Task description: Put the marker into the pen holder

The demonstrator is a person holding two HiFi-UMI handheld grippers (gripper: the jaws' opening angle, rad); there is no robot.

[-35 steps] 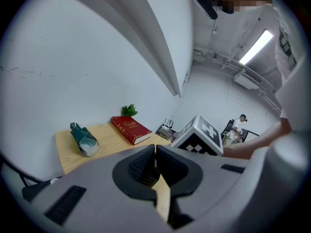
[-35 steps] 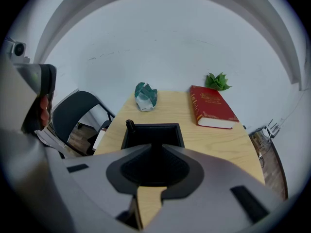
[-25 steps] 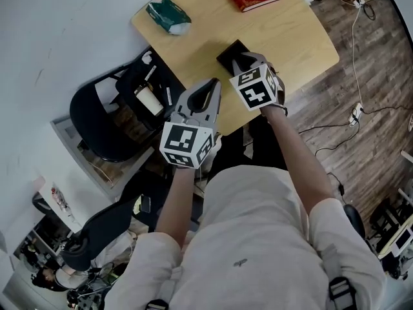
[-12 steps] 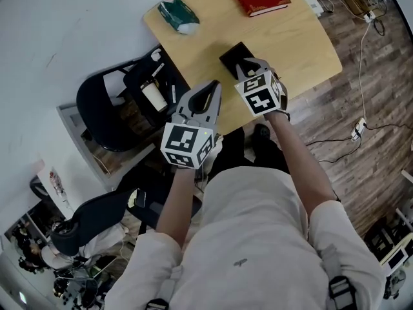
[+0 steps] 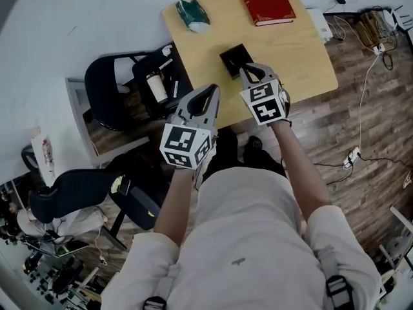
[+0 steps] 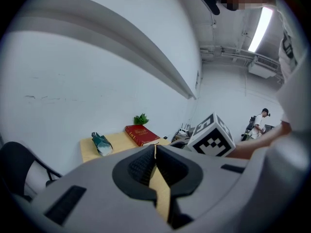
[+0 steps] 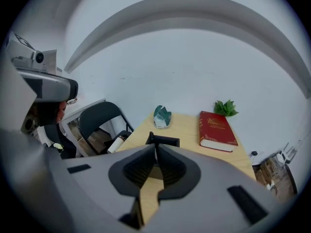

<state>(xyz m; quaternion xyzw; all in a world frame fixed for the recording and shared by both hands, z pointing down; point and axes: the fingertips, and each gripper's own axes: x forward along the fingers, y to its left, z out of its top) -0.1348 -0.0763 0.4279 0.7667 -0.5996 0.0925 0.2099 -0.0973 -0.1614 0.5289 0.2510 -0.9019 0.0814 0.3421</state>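
The black square pen holder (image 5: 235,57) stands on the wooden table (image 5: 303,50), near its front edge. My right gripper (image 5: 248,69) hovers just before the holder, shut with nothing between its jaws; in the right gripper view the holder (image 7: 163,141) shows right past the closed tips (image 7: 155,147). My left gripper (image 5: 211,90) is off the table's front left corner, also shut and empty (image 6: 155,147). A slim white stick, perhaps the marker (image 5: 173,88), lies on the black chair (image 5: 106,99) left of the table. Neither gripper is near it.
A red book (image 5: 267,0) lies at the table's far side, a green packet (image 5: 193,14) at its far left corner. A paper cup (image 5: 155,86) rests on the chair. Cables and a power strip (image 5: 353,154) run over the wooden floor on the right. Another dark chair (image 5: 77,192) stands behind left.
The head view has swung, so the table now sits higher and more square in the picture. Both grippers keep nearly the same places and stay shut.
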